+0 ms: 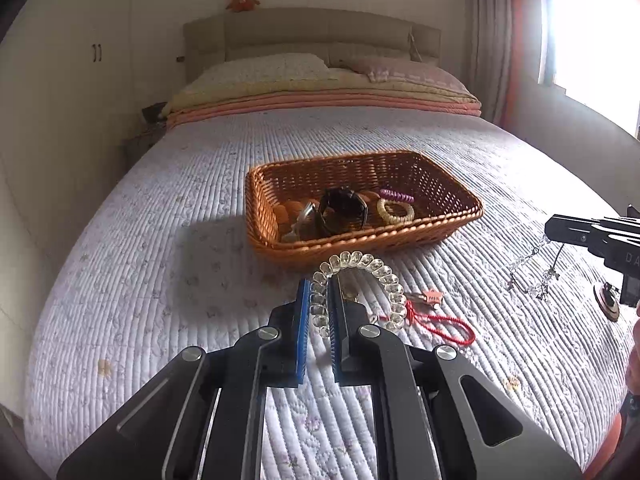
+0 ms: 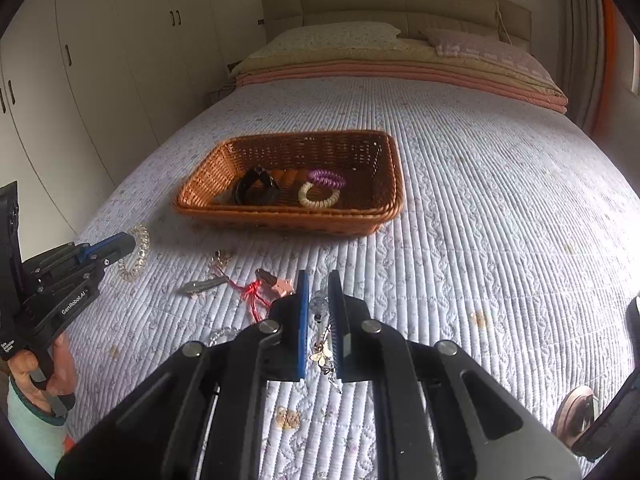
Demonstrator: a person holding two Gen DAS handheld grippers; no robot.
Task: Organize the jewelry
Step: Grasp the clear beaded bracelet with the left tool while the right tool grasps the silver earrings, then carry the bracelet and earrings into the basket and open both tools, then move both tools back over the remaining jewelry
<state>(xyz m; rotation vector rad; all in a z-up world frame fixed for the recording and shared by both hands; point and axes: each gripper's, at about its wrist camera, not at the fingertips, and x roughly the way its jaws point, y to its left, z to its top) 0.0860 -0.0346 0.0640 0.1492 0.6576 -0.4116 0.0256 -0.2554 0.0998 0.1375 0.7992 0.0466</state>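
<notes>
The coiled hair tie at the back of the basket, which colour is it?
Purple, clearest in the right wrist view.

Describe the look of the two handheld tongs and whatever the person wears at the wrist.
Both the left tongs and right tongs are matte black, angular linkages with round silver pivot screws and ribbed blue pads. The left one's side carries white "GenRobot.AI" lettering above a black pistol-style handle. A pale mint sleeve with a darker cuff covers that wrist.

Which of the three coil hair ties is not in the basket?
The clear coil hair tie: the left gripper holds it, while the purple and cream ones lie in the wicker basket.
</notes>
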